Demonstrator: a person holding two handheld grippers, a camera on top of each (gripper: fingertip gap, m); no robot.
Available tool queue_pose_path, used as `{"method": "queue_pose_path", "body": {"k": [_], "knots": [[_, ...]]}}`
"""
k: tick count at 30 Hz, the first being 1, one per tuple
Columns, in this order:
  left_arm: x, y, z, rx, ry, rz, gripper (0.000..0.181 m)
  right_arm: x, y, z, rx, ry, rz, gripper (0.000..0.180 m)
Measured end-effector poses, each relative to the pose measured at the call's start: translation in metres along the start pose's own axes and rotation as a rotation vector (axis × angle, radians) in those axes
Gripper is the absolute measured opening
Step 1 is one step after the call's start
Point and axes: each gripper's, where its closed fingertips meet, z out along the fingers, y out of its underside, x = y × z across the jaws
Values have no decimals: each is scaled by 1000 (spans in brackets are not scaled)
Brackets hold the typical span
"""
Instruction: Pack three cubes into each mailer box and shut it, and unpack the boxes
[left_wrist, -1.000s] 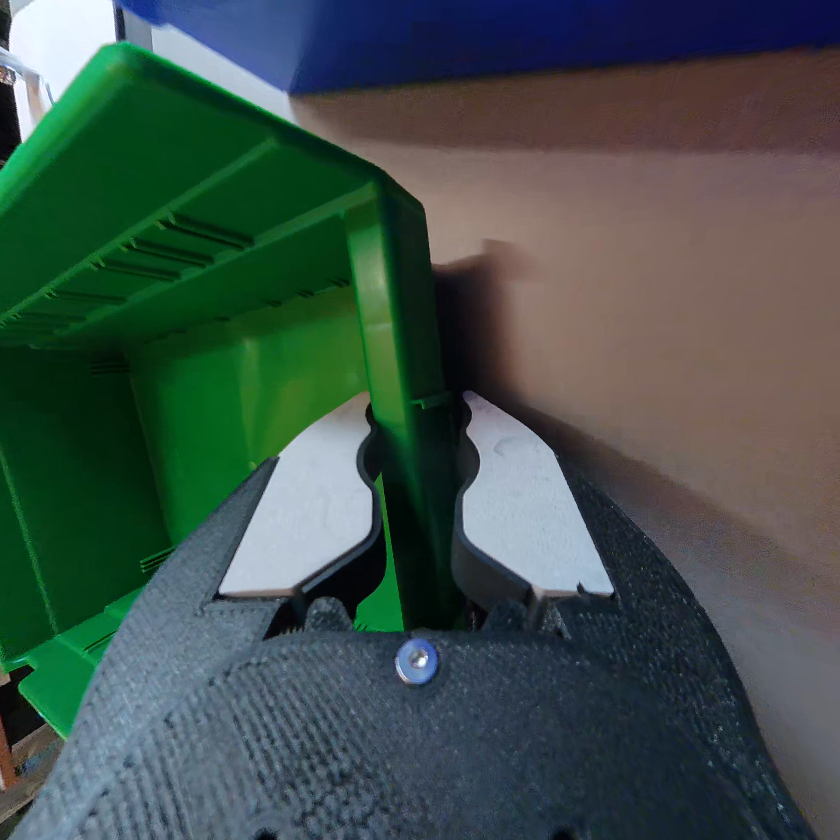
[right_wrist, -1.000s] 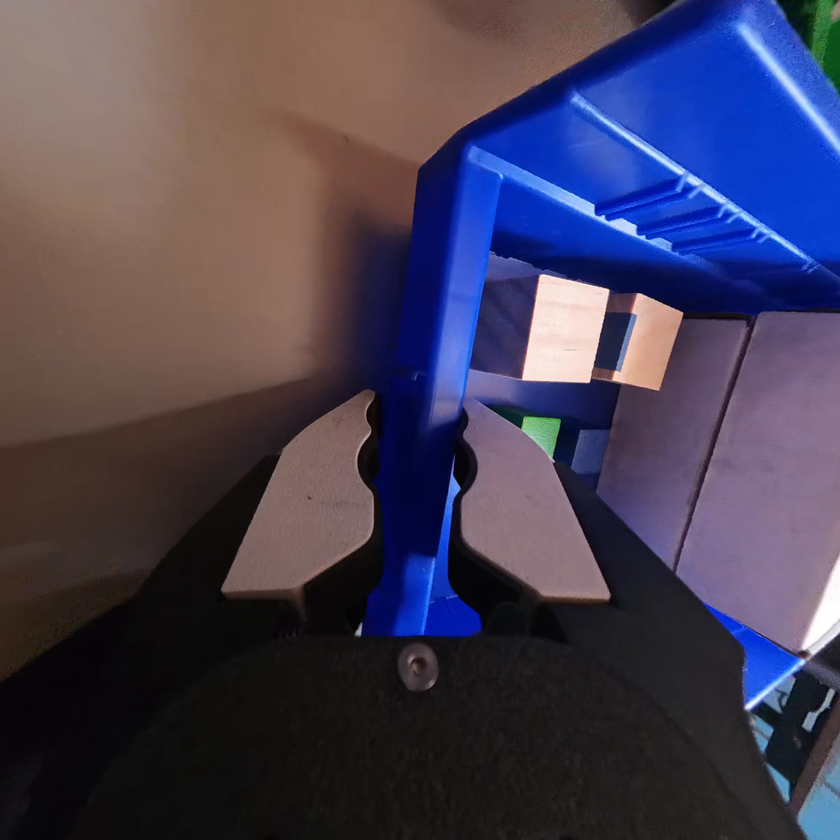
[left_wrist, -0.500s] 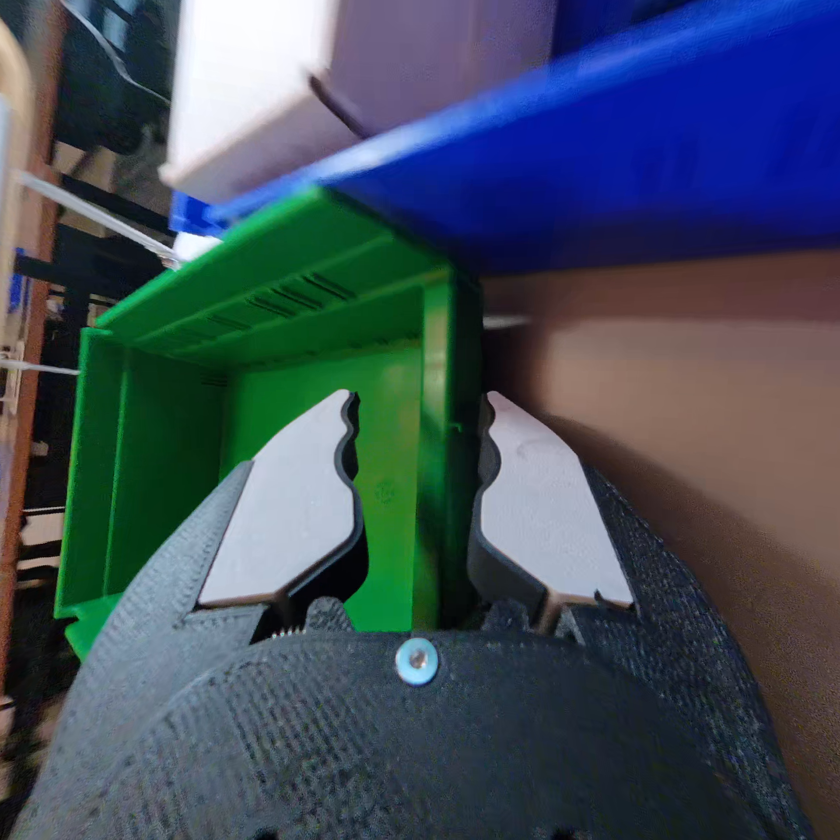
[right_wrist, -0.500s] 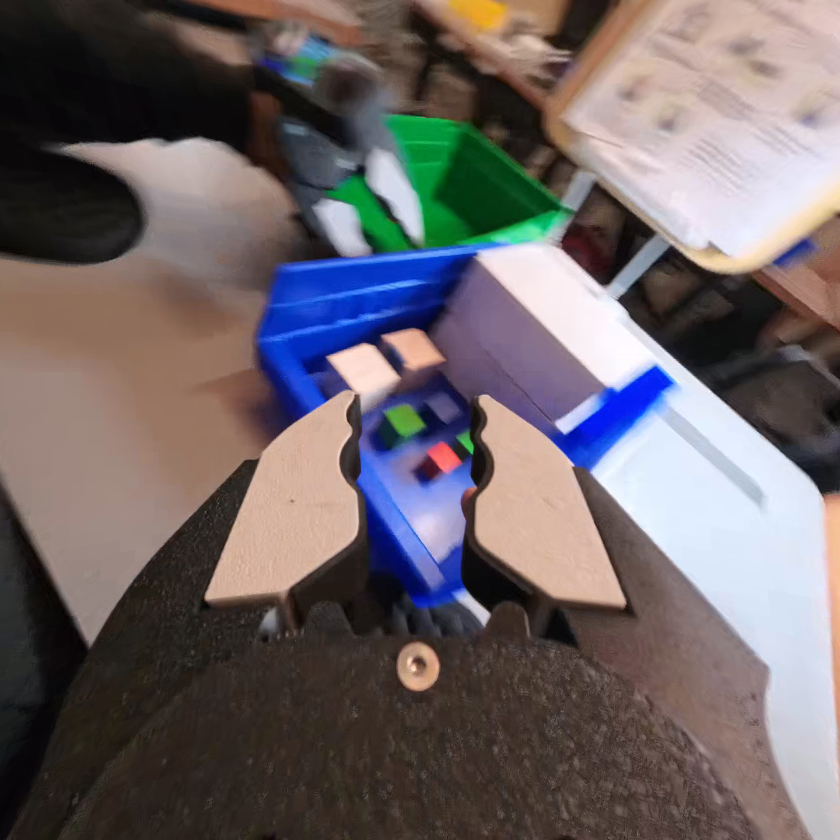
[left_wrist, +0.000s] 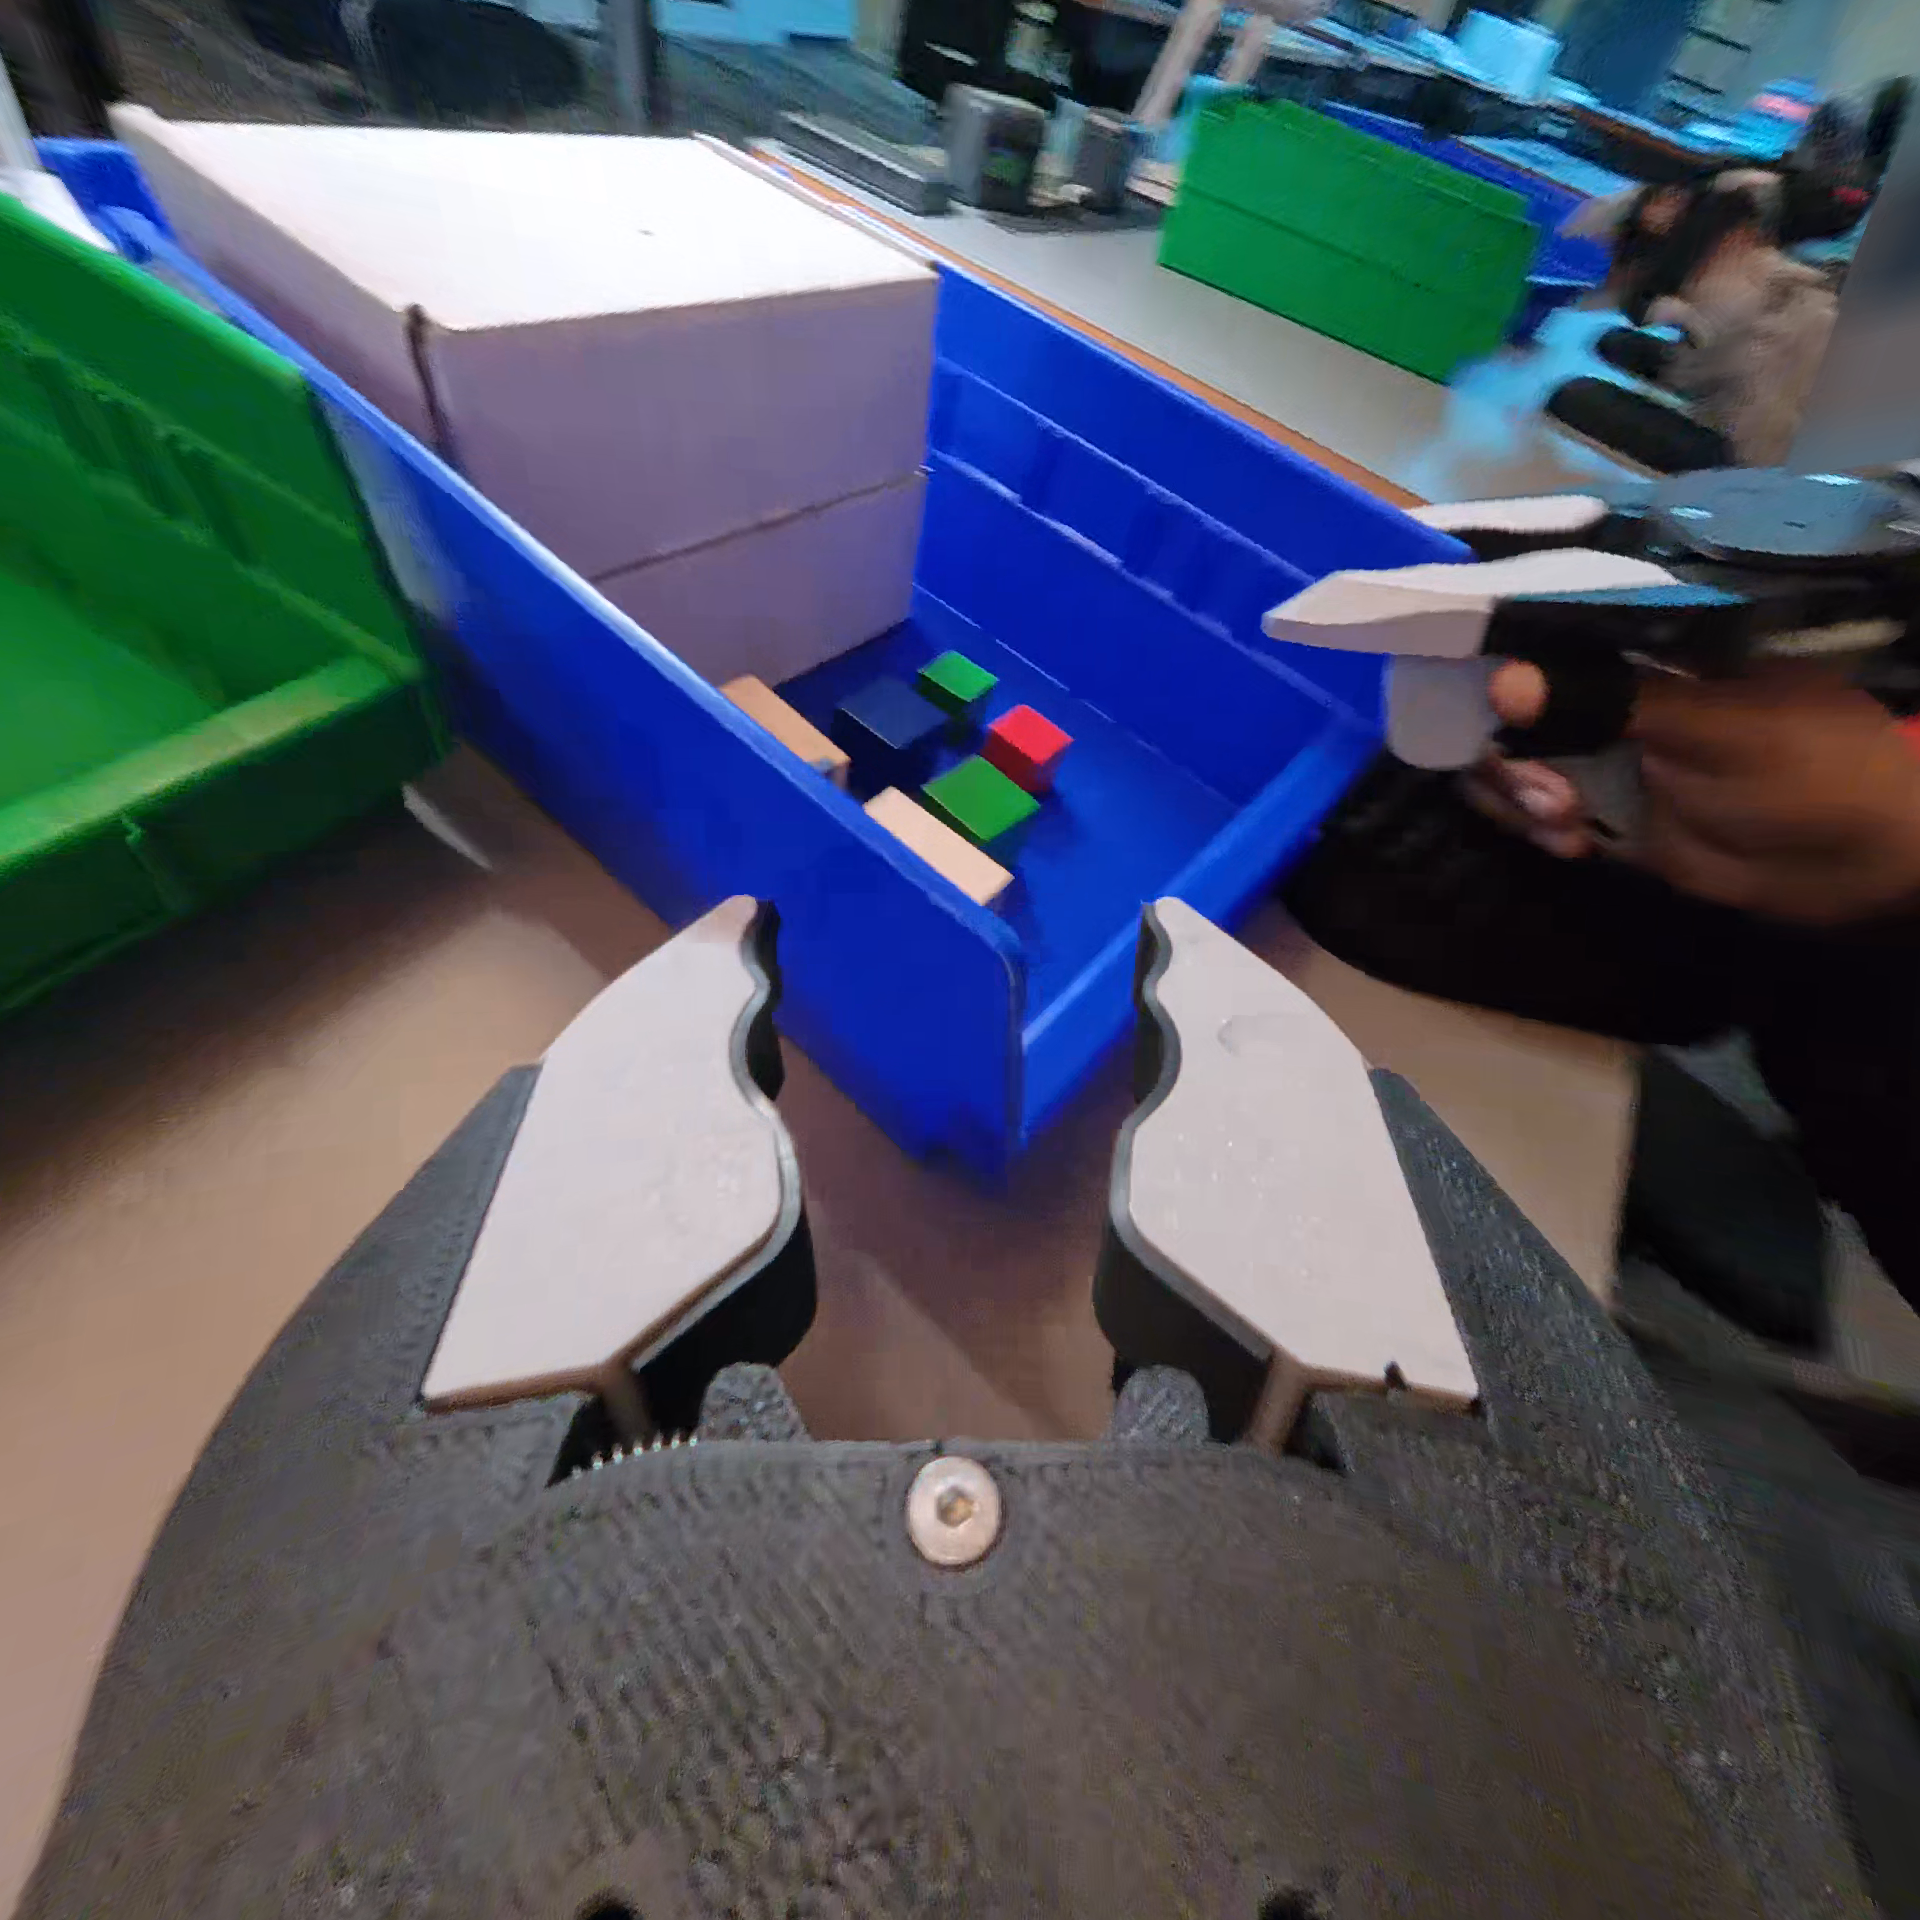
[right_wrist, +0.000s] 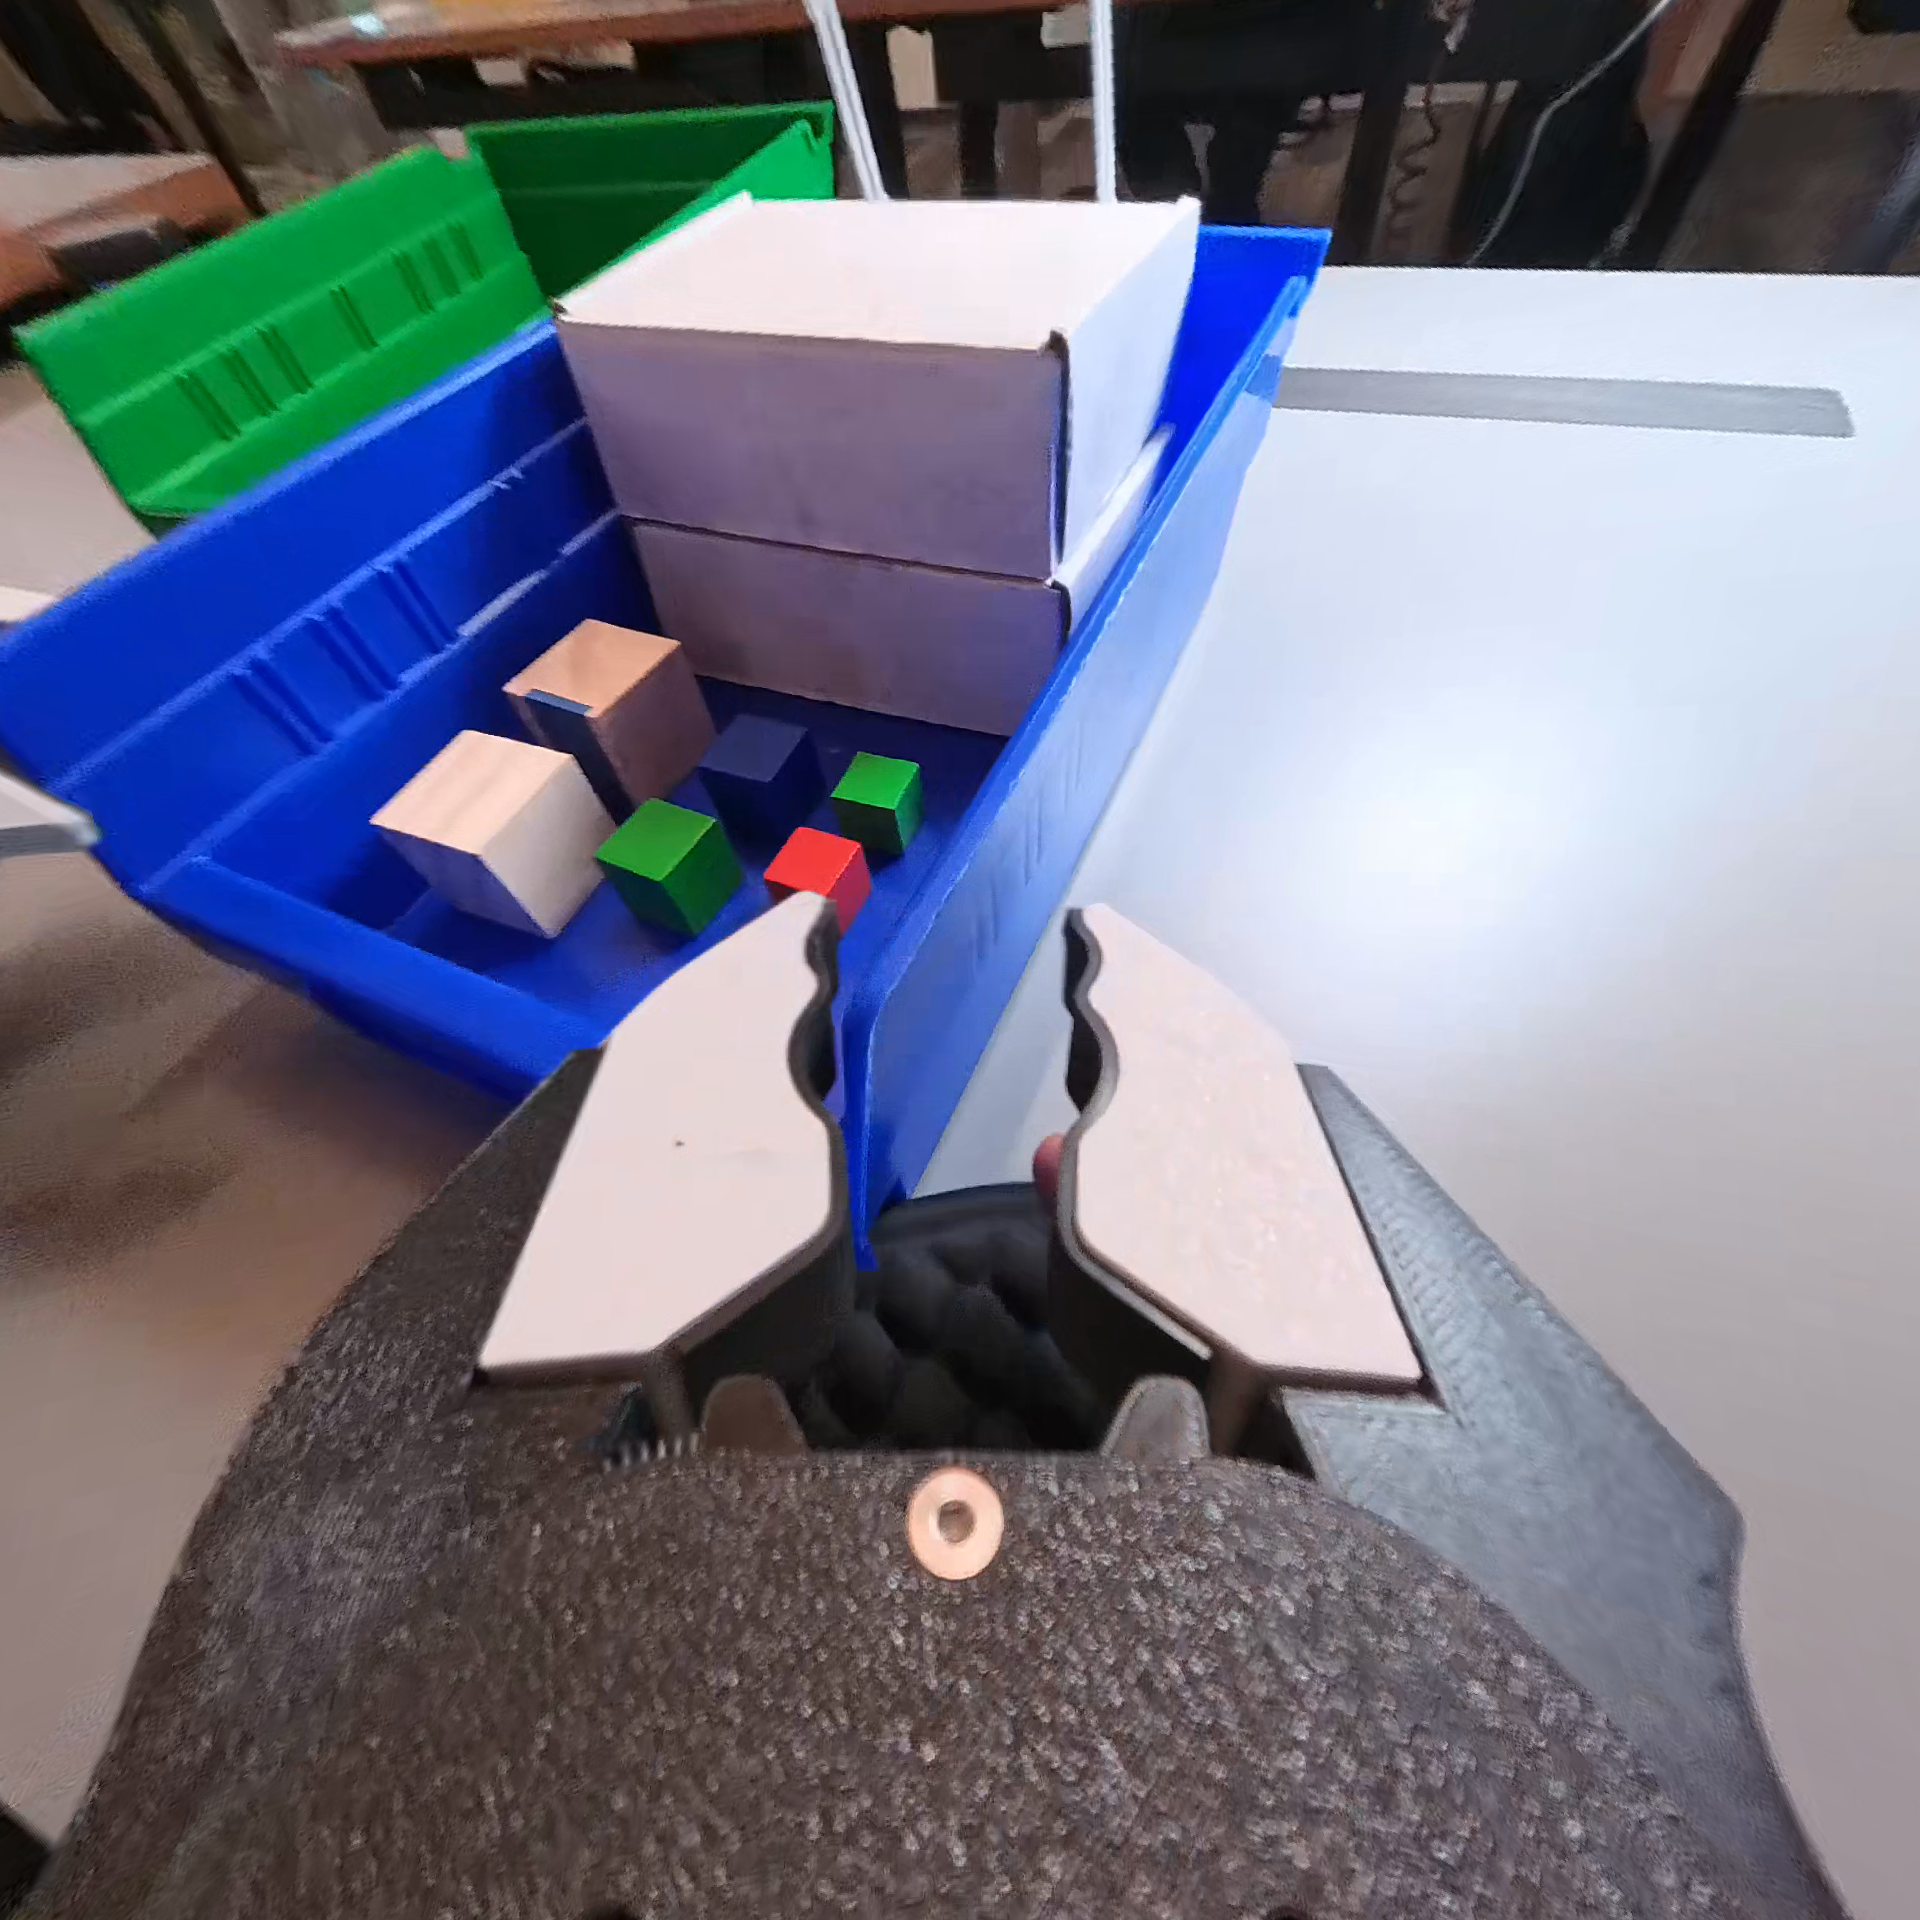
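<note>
Hovering with fingers spread wide and holding nothing, the left tool (left_wrist: 945, 935) and right tool (right_wrist: 951, 930) face the blue bin (right_wrist: 312, 613) on the bench (right_wrist: 1507, 727) — two stacked white mailer boxes (right_wrist: 831, 447) inside, coloured cubes (right_wrist: 675, 862) loose before them — green bin (left_wrist: 156, 540) just beside

2 white mailer boxes (right_wrist: 831, 457), both shut, stacked at far end of blue bin (right_wrist: 312, 644). Near end, loose on bin floor: 2 bare-wood cubes (right_wrist: 488, 831), 2 green cubes (right_wrist: 670, 862), 1 red cube (right_wrist: 821, 868), 1 dark blue cube (right_wrist: 758, 774), close together.
</note>
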Motion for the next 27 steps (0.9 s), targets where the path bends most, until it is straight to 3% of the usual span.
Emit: {"method": "queue_pose_path", "body": {"k": [2,5,10,14,20,27], "knots": [[-10,-2,15,32,-139,15,53,-3,-1,2,-2,17,-41,21],[-20,-6,23,70,-270,53,33,3,-2,1,15,112,-84,18],[-19,-18,20,90,-294,64,27,6,-10,-8,57,170,-88,12],[-11,-52,-2,119,-312,161,24,-8,-48,-31,144,206,-159,13],[-22,-112,-81,185,-396,204,24,-69,-132,-44,226,105,-254,16],[-93,-122,-220,208,-669,147,21,-197,-179,28,277,-196,-280,19]]}}
